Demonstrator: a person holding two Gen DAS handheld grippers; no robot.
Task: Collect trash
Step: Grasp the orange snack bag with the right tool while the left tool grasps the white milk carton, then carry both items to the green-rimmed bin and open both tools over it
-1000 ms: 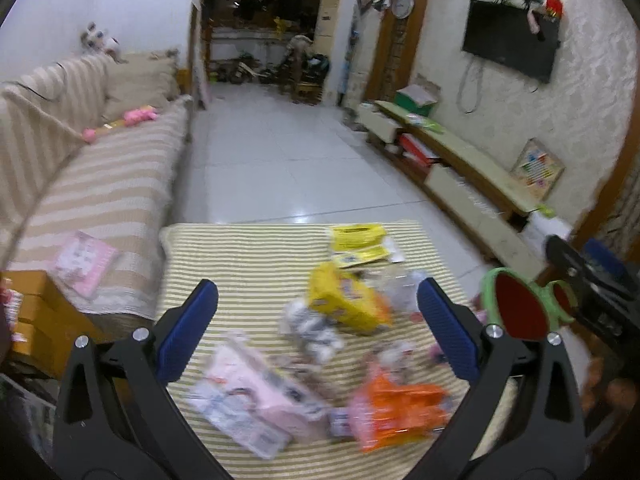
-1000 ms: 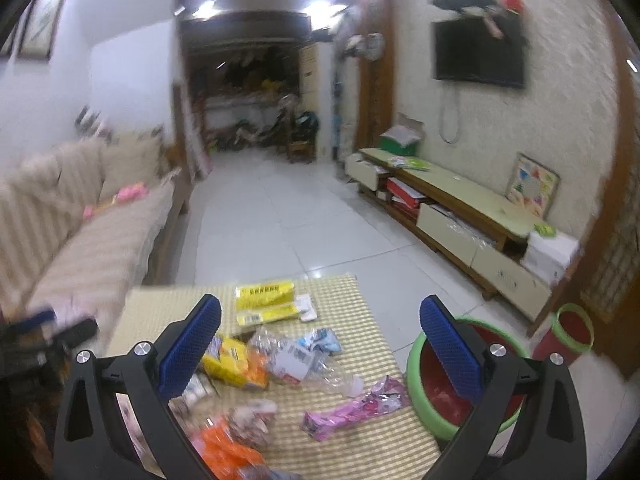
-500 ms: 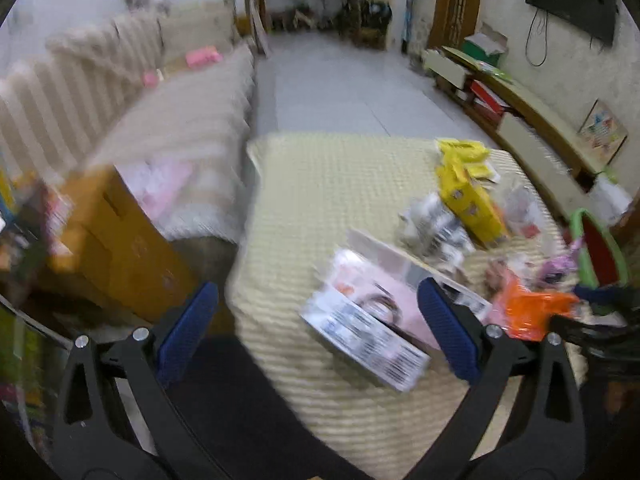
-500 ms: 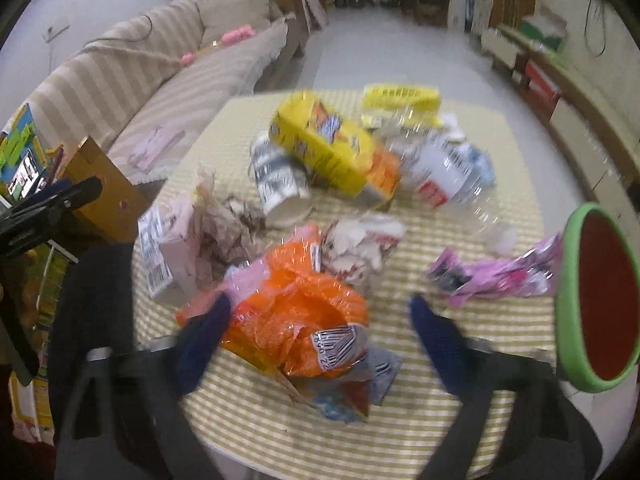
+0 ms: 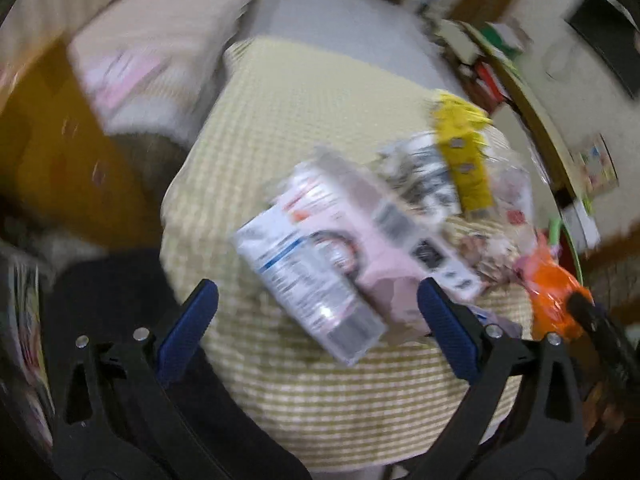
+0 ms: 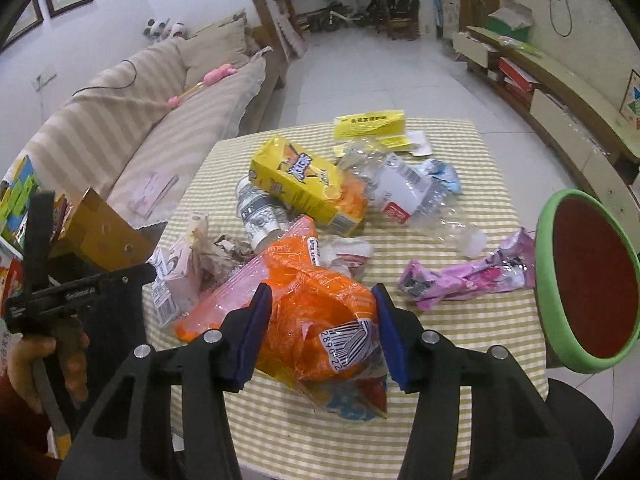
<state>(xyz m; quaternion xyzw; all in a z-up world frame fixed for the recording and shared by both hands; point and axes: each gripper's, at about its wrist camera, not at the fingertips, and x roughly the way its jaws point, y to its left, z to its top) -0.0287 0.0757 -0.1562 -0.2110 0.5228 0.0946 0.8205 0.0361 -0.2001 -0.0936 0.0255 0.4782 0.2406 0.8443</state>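
Observation:
Trash lies on a table with a yellow-striped cloth [image 6: 492, 184]. My right gripper [image 6: 324, 330] has its jaws around an orange plastic bag [image 6: 316, 308] near the front edge, the pads against its sides. Behind it lie a yellow carton [image 6: 296, 184], a crushed clear bottle [image 6: 408, 196], a pink wrapper [image 6: 464, 276] and a pink-white box [image 6: 172, 276]. My left gripper [image 5: 316, 336] is open above the table's near left edge, with the pink-white box [image 5: 320, 260] between and beyond its fingers. That view is blurred.
A green-rimmed red bin [image 6: 588, 288] stands right of the table. A striped sofa [image 6: 132, 128] runs along the left. A brown cardboard box [image 6: 104, 232] sits at the table's left corner. A low TV bench [image 6: 560, 80] lines the right wall.
Both grippers dropped from a level room view down to the table. The right gripper moved in onto the orange bag and narrowed around it. The left gripper swung left, still open.

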